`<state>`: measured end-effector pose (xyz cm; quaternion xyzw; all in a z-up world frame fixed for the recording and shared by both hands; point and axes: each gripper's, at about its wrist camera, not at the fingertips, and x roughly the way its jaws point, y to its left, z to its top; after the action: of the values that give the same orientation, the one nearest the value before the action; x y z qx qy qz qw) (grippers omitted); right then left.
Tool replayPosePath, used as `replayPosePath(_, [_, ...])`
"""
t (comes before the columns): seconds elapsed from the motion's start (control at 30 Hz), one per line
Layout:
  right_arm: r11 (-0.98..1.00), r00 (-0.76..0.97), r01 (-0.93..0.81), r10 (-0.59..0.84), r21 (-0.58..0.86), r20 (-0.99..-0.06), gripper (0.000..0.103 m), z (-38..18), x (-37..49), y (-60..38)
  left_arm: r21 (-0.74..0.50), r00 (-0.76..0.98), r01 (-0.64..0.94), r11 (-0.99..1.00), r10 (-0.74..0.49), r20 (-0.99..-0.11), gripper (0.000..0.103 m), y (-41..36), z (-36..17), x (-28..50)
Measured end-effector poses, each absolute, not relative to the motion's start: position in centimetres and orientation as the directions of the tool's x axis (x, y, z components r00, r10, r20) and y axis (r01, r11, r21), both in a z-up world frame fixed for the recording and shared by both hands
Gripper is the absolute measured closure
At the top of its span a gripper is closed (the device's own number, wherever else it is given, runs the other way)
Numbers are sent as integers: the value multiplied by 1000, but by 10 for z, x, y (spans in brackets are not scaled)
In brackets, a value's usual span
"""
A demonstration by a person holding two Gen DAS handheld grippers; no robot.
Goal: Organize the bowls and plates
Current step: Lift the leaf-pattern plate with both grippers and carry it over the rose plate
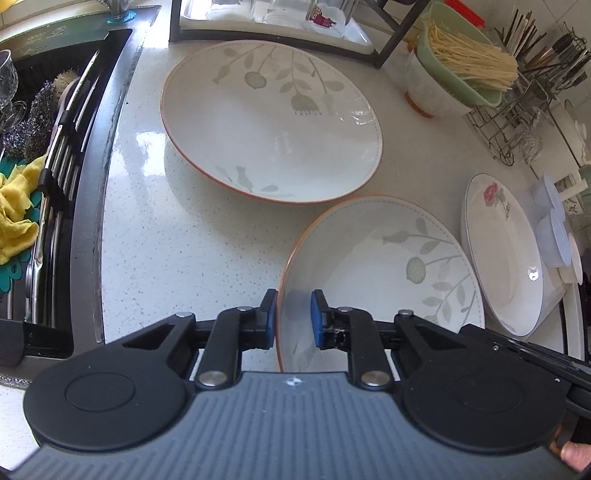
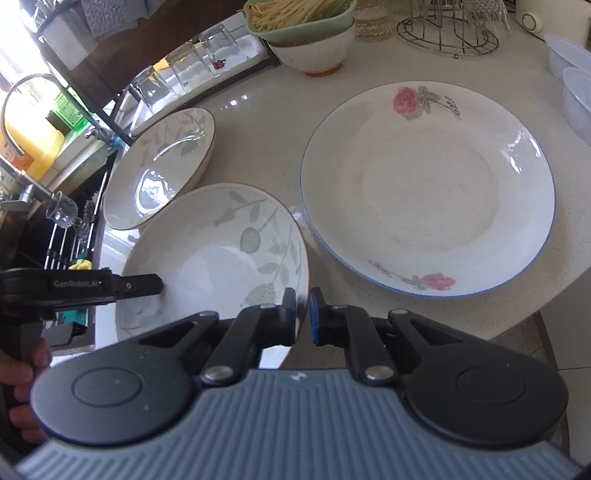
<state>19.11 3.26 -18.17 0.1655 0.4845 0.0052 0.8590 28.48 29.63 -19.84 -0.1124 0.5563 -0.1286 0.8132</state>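
Note:
Two white deep plates with grey leaf prints and orange rims sit on the speckled counter (image 1: 184, 240). The far leaf plate (image 1: 269, 129) (image 2: 162, 166) lies by the sink. My left gripper (image 1: 293, 317) straddles the left rim of the near leaf plate (image 1: 388, 266) (image 2: 221, 266). Its outer pad is at the rim, and a gap shows before its inner pad. My right gripper (image 2: 303, 314) is shut on that plate's right rim. A flat rose plate (image 2: 428, 195) (image 1: 506, 266) lies just right of it, untouched.
A sink (image 1: 55, 184) with a rack, scourers and a yellow cloth (image 1: 14, 218) borders the counter on the left. At the back are a tray of glasses (image 1: 273, 18), a green bowl of pale sticks (image 1: 461, 74), a wire rack (image 1: 517, 122) and plastic tubs (image 1: 554, 236).

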Motion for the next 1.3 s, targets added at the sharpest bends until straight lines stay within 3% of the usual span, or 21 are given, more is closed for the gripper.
replayPosePath(0.33, [933,556,138,205,333,-805,92,-184,188,27,-419,375,105,902,-426,-823,81,306,-191,283])
replayPosePath(0.7, [902,590,176,225,395,-776,92,-152,177,9,-436,343,176,883,-470,-813,81,294,-155,284])
replayPosePath(1.3, [875,686,208,188,437,-703,92,-120,190,-72,-438,325,281,854,-514,-794,81,198,-124,328])
